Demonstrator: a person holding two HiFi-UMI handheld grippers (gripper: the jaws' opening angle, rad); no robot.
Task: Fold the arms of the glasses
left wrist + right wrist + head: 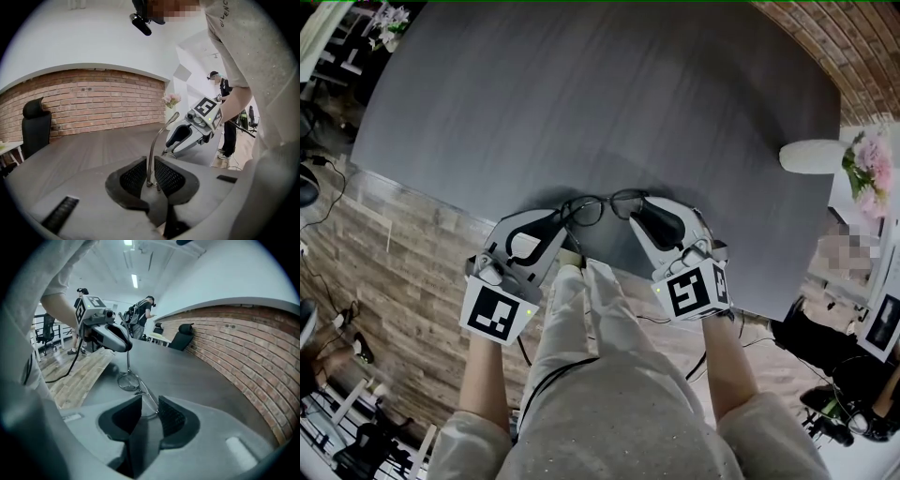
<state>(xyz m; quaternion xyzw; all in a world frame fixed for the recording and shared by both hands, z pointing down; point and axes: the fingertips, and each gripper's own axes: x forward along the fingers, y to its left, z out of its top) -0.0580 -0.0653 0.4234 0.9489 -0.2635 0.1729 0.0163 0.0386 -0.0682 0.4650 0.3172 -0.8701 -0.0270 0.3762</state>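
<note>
A: Looking for the glasses (pixel 602 206)? They are at the near edge of the table (pixel 581 94), roughly midway along it, with both round lenses showing between the two grippers.

B: And what has hold of them?

A: The left gripper (pixel 151 171). Its jaws stand close together, with one thin arm of the glasses running up between the meshed pads. The pads appear to press on that arm from both sides.

B: What about the other gripper?

A: The right gripper (pixel 150 411) has its jaws well apart. The other arm of the glasses leads from a lens into the gap and lies closer to the right-hand pad. I see no grip there; the jaws are open round it.

B: How do the two sit against each other?

A: They come in from opposite ends of the frame, tips pointing toward each other over the near edge. The left one is at the left lens and the right one at the right lens. Each marker cube faces up toward the head camera.

B: Anything else on the table?

A: A white vase (pixel 811 155) is at the right edge, well apart from the glasses, with pink flowers (pixel 870 169) just beside it. The rest of the dark grey top is bare.

B: And around it?

A: A wooden floor (pixel 403 272) lies below the near edge and a brick wall (pixel 93 103) runs beyond the far side. A black chair (pixel 35 126) stands in front of the wall.
</note>
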